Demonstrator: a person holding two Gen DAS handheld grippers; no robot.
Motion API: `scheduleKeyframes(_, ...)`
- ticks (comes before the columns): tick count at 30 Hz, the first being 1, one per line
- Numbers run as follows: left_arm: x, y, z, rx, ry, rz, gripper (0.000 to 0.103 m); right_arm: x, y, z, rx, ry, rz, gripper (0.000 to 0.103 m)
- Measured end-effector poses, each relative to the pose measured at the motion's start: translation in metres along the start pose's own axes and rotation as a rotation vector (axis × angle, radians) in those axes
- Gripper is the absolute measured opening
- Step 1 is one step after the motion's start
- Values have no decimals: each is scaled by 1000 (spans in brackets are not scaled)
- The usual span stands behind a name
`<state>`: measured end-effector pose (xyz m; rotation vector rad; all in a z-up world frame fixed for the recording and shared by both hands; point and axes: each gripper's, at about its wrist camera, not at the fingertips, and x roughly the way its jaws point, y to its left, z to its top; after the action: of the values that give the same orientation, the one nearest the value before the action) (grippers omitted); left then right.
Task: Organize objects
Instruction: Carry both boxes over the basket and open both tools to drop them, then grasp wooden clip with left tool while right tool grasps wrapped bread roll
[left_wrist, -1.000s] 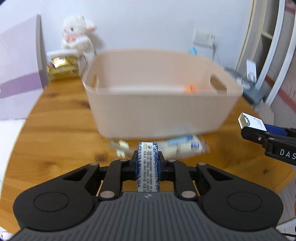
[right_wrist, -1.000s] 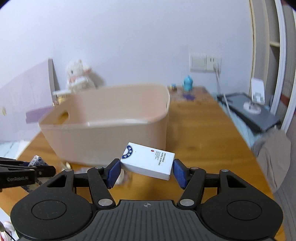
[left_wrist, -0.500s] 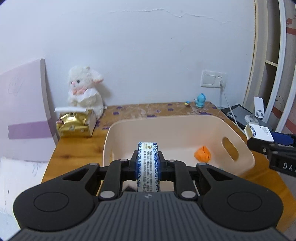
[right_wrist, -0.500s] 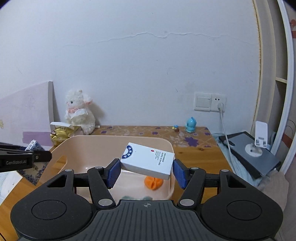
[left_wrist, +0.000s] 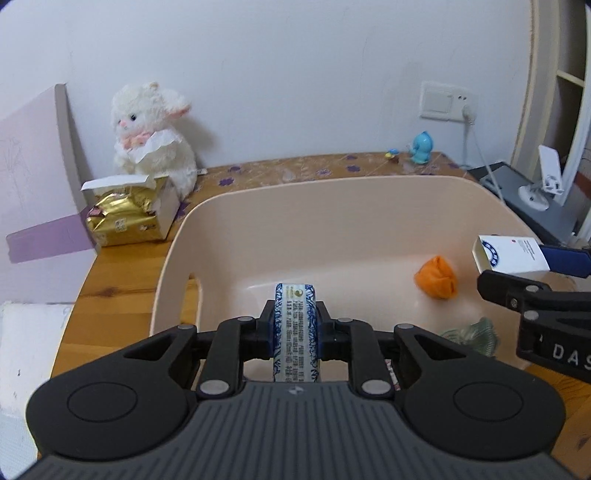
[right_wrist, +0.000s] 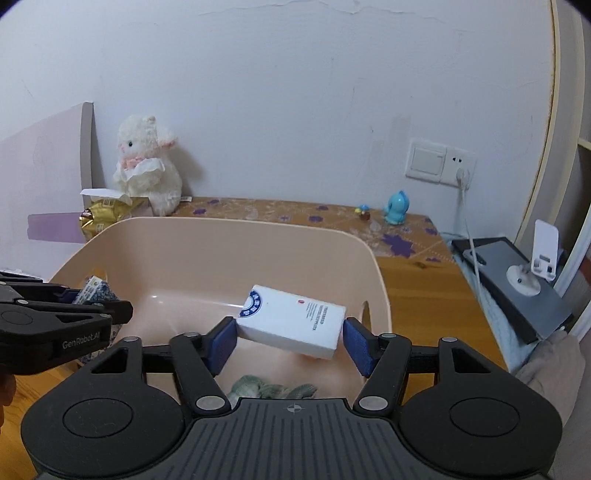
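Both claws clamped over the beige tub (left_wrist: 354, 206), left gripper (left_wrist: 295, 325) pinching blue-patterned packet (left_wrist: 294, 328), right gripper (right_wrist: 286, 338) squeezing tilted white box (right_wrist: 291, 326), so could easily bump each other or land on the orange lump (left_wrist: 436, 277) when letting go.

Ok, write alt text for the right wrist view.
The right tool grips a tilted white box over a beige bin on a wooden table. At left, the left tool holds a blue-patterned packet over the bin; a green cloth lies inside.
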<state>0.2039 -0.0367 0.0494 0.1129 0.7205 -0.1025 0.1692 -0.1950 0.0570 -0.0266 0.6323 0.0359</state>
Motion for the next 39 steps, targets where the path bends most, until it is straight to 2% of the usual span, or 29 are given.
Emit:
scheduleKeyframes(4,-14,9,1,-14,-16,-11,31,-13,0,-4,-12,-27,-15,78)
scheduleKeyframes(6,-25,11,1,-16,-38,-4,71,-24,0,-7,-19,-49,-23,87)
scheduleKeyframes(8,-40,14,0,-12,-89,16,81,-35,-1,-10,-27,-68,-27,90)
scheduleKeyframes(10,-53,15,-1,1,-113,22,83,-47,-2,-15,-27,-80,-28,92)
scheduleKeyframes(12,-64,16,-3,1,-130,29,89,-57,-5,-21,-20,-87,-24,95)
scheduleKeyframes(17,-87,24,-15,-23,-146,18,94,-75,-9,-43,-8,-73,-6,100)
scheduleKeyframes(23,-98,30,-39,-13,-135,11,94,-56,-4,-71,-26,36,-9,101)
scheduleKeyframes(31,-65,38,-72,-29,-6,20,94,-12,7,-97,33,136,7,100)
scheduleKeyframes(39,-27,38,-94,-35,67,31,94,19,3,-93,76,160,13,97)
